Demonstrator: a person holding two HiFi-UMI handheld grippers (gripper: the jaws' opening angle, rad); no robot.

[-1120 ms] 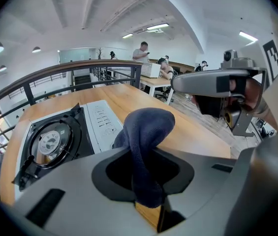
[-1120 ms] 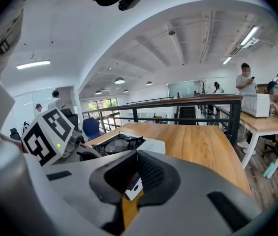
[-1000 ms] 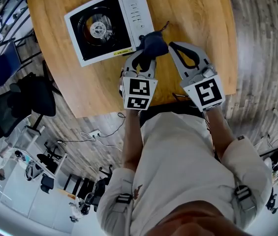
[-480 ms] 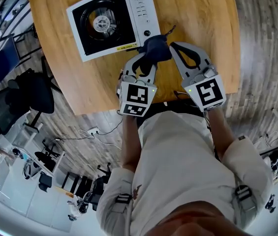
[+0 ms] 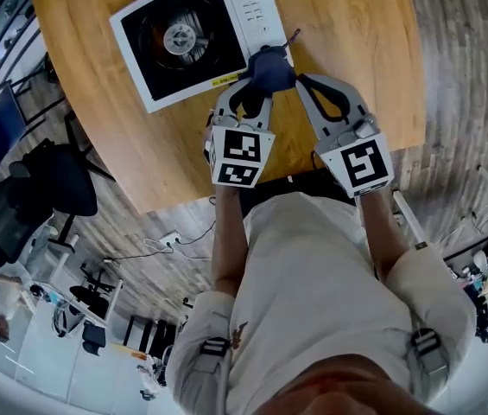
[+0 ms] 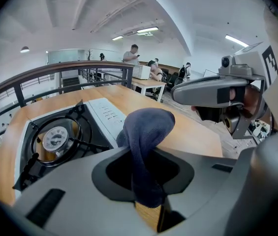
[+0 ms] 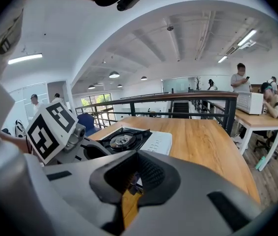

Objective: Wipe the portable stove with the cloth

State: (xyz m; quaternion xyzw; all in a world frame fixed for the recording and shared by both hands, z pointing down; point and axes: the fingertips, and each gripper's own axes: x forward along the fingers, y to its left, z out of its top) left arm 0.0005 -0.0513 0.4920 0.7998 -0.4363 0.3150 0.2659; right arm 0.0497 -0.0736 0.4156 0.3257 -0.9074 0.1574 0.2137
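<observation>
Left gripper (image 5: 256, 83): fingers clamped on dark cloth (image 5: 270, 69), bunched at near corner of stove (image 5: 183, 37). Right gripper (image 5: 301, 79): fingers together, empty, just beside cloth. Stove on desk (image 5: 347, 24).

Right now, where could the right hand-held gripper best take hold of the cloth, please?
Probably the bunched end of the cloth bulging past the left hand-held gripper; come from the right, since its lower part is pinched there.

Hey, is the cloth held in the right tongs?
No, the dark blue cloth is pinched in the left tongs; the right tongs are shut with no cloth between them.
</observation>
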